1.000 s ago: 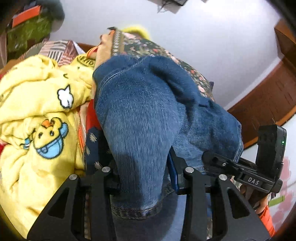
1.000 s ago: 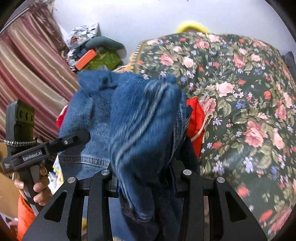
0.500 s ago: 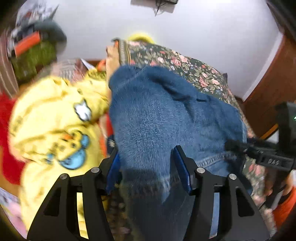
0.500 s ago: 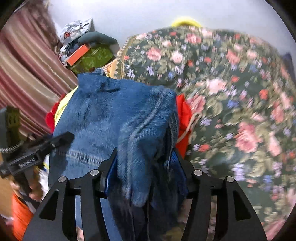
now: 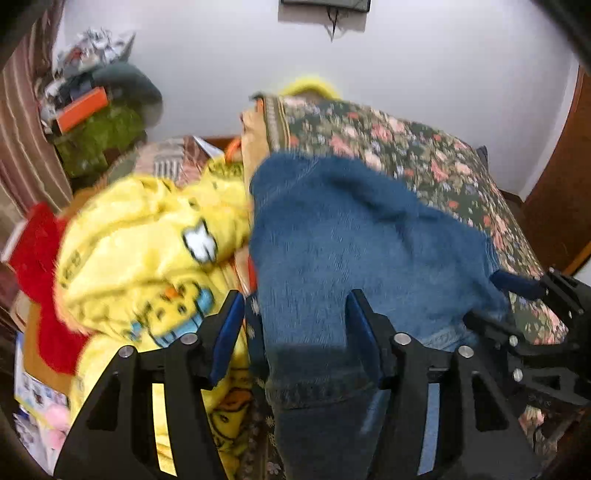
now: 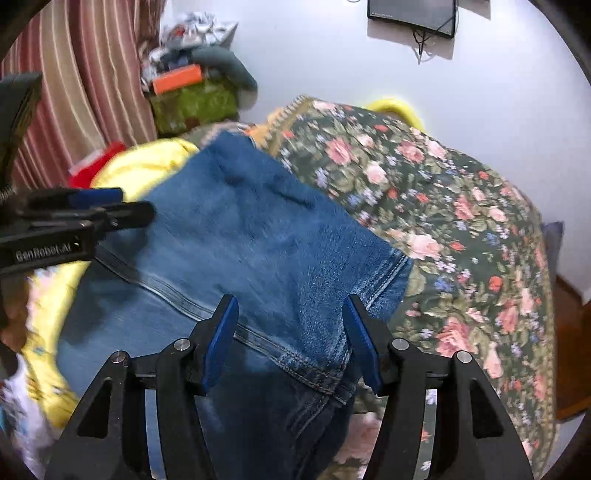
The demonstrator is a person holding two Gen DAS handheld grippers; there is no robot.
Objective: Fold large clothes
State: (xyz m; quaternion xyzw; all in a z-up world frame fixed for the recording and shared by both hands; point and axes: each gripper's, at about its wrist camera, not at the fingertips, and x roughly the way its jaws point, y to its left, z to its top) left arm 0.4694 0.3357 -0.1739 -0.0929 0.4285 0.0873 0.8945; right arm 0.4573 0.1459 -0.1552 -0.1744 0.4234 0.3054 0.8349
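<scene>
Jeans (image 6: 258, 236) blurred; left tool (image 5: 295, 325) and right tool (image 6: 291, 332) opening, gripping nothing.

This is a bedroom in a lived-in home. A bed takes up most of the view, covered with a dark floral bedspread (image 6: 461, 229), with a yellow cartoon-print fleece blanket (image 5: 147, 236) heaped beside folded blue jeans (image 6: 266, 236). Striped curtains (image 6: 92, 81) hang at the left, next to a pile of stored bags and boxes (image 6: 192, 88). A small dark screen (image 6: 412, 14) with a dangling cable is mounted on the plain white wall, and a brown wooden door frame (image 5: 554, 192) stands at the right.
</scene>
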